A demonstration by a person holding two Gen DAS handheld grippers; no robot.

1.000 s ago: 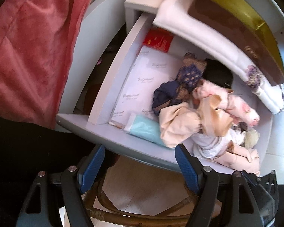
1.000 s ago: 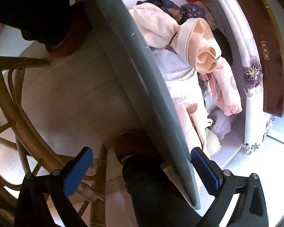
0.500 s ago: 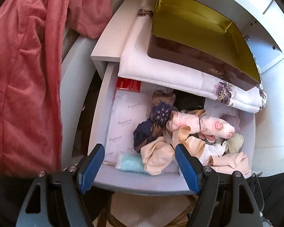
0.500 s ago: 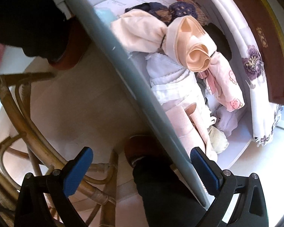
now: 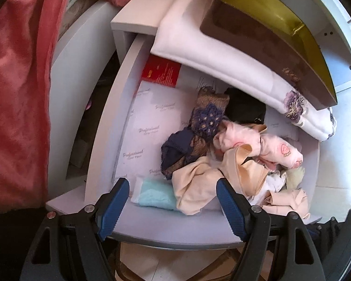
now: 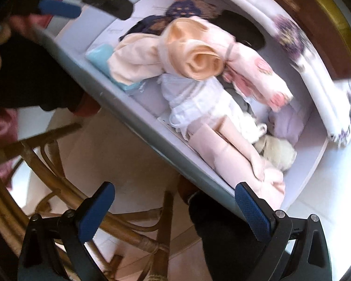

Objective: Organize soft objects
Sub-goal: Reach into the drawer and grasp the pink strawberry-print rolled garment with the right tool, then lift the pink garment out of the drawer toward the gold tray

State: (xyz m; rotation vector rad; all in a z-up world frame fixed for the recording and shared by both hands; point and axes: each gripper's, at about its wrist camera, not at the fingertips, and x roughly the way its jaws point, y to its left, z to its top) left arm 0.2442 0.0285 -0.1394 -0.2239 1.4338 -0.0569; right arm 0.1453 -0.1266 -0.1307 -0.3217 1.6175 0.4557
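Drawer (image 5: 100, 140): tangled garments (image 5: 222, 159) ahead of left tongs (image 5: 173, 201) and right tongs (image 6: 173, 208), both wide open, empty. Risk: grabbing several garments together.

Soft cloth garments (image 5: 222, 164) in a smooth matt white drawer (image 5: 110, 126)

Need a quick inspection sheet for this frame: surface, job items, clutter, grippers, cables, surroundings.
Surface: open white drawer, lined with printed paper.
Job's things: jumbled soft pile; navy lace piece, peach garment, pink printed roll, white garment.
Clutter: teal packet, red card.
Grippers: left gripper open, empty, at the drawer front; right gripper open, empty.
Cables: nothing seen.
Surroundings: folded floral cloth under a brown-gold box; rattan chair below.
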